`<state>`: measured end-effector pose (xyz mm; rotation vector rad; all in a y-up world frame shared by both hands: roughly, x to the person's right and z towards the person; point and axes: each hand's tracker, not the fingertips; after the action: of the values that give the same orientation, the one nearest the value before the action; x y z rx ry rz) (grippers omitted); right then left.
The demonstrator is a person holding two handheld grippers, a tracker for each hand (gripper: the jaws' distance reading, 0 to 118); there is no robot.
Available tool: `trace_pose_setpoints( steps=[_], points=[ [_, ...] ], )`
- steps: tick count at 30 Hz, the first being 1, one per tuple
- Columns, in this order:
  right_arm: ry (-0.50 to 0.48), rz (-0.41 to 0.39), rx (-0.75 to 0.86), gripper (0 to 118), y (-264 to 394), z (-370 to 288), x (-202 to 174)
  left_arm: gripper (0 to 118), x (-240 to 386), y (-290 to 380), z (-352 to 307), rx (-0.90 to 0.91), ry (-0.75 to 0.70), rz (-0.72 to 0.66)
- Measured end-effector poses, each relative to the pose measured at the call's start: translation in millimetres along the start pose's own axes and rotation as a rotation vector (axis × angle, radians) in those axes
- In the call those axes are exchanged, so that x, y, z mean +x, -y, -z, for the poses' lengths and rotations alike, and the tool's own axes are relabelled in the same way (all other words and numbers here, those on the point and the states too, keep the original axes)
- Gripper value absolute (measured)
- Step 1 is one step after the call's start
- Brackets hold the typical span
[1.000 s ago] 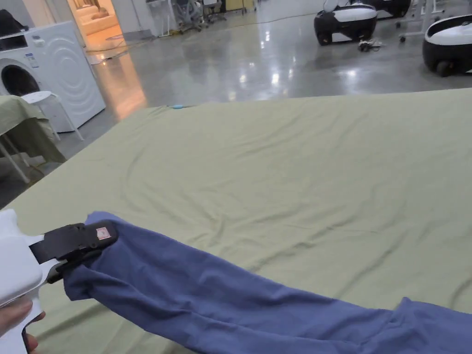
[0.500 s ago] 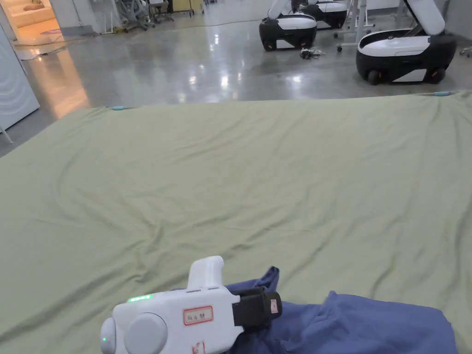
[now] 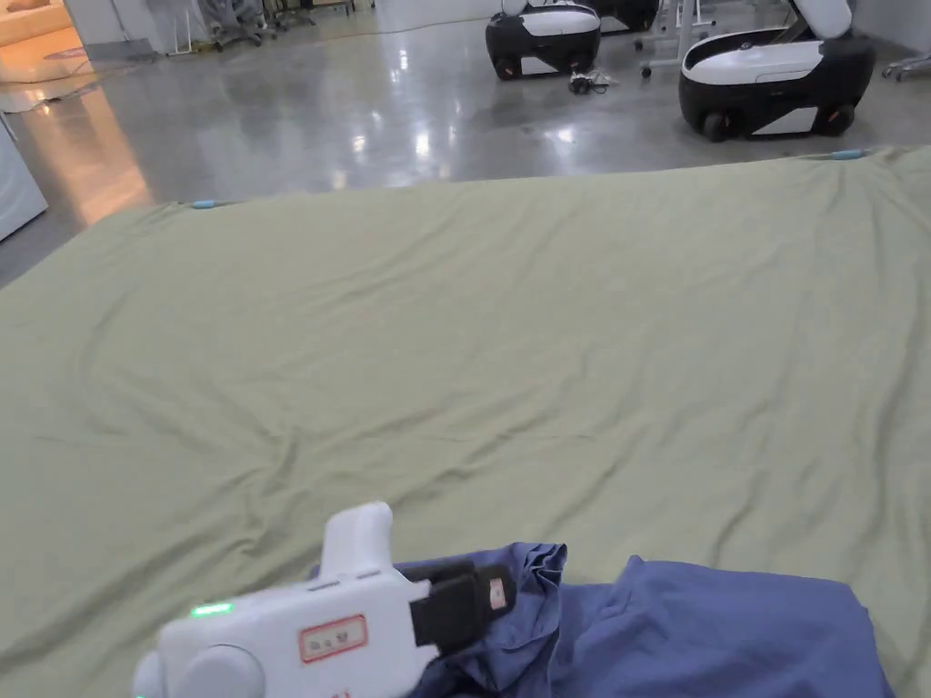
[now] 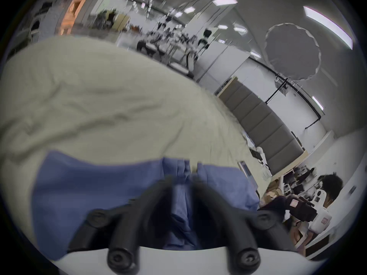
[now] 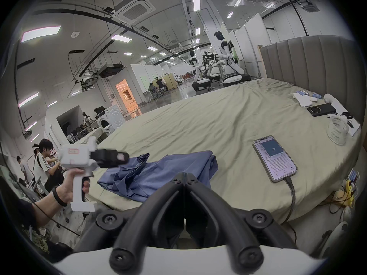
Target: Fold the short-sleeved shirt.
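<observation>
Left tongs [image 4: 181, 182] pinch my bunched blue shirt [image 3: 718, 627] on the bed [image 3: 545, 345]; right tongs [image 5: 185, 177], closed empty, sit nearer its loose right end.

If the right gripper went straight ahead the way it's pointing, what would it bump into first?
Probably the blue shirt. The right gripper, jaws together and empty, points over the bed's near edge at the crumpled cloth. Depth is hard to judge, so it might skim just above it.

Matt blue cloth shirt [image 3: 709, 627]; wrinkled olive sheet [image 3: 509, 345]; glossy floor [image 3: 364, 127].
</observation>
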<state>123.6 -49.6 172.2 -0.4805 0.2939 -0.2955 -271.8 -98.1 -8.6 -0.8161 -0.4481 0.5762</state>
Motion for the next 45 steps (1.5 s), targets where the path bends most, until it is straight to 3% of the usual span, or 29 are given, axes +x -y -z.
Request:
trace_pose_setpoints(
  steps=[2, 4, 5, 9, 12, 13, 14, 15, 16, 20, 23, 27, 29, 30, 32, 35, 39, 45],
  points=[
    [-0.002, -0.007, -0.003, 0, 0, -2, -3, 5, -7, 13, 27, -0.102, 0.048, -0.054],
    [-0.001, -0.017, -0.008, 0, 0, -4, -6, 4, -10, 28, 48, -0.159, 0.008, -0.06],
    [0.0, -0.019, -0.009, 0, 0, -4, -7, 4, -9, 29, 46, -0.143, 0.068, -0.06],
    [-0.004, -0.022, -0.02, 0, -2, 1, -11, 4, -3, 14, 30, -0.129, 0.046, -0.005],
    [-0.005, -0.041, -0.026, 0, -5, 4, -15, 5, -2, 3, -22, 0.0, 0.12, 0.052],
    [-0.009, -0.046, -0.025, 0, -6, 5, -16, 13, -9, -3, -43, 0.042, 0.135, 0.026],
    [-0.018, -0.044, -0.026, 0, -6, 7, -17, 33, -16, -6, -62, 0.074, 0.133, 0.011],
    [-0.028, -0.039, -0.027, 0, -6, 9, -17, 63, -28, -10, -82, 0.116, 0.124, -0.019],
    [-0.04, -0.026, -0.03, 0, -6, 11, -17, 75, -43, -15, -100, 0.147, 0.103, -0.058],
    [-0.125, 0.131, -0.009, 0, -3, 18, -14, 76, -113, -32, -142, 0.185, -0.013, -0.264],
    [-0.156, 0.176, -0.006, 0, -2, 23, -12, 76, -156, -30, -137, 0.177, 0.057, -0.479],
    [-0.104, 0.089, -0.042, 0, -3, 18, -18, 75, -182, -17, -88, 0.051, 0.193, -0.608],
    [-0.095, 0.072, -0.049, 0, -4, 14, -21, 66, -178, -14, -73, 0.075, 0.333, -0.639],
    [-0.092, 0.069, -0.048, 0, -4, 12, -21, 53, -174, -12, -65, 0.065, 0.358, -0.662],
    [-0.085, 0.067, -0.043, 0, -5, 8, -21, 10, -166, -10, -51, 0.058, 0.297, -0.648],
    [-0.066, 0.073, -0.036, 0, -6, 5, -18, 10, -162, -10, -54, 0.085, 0.281, -0.653],
    [-0.059, 0.075, -0.028, 0, -8, 1, -14, 9, -155, -25, -111, 0.178, 0.266, -0.559],
    [-0.084, 0.105, -0.028, 0, -1, 10, -5, 9, -114, -59, -217, 0.284, -0.03, -0.288]
  ],
)
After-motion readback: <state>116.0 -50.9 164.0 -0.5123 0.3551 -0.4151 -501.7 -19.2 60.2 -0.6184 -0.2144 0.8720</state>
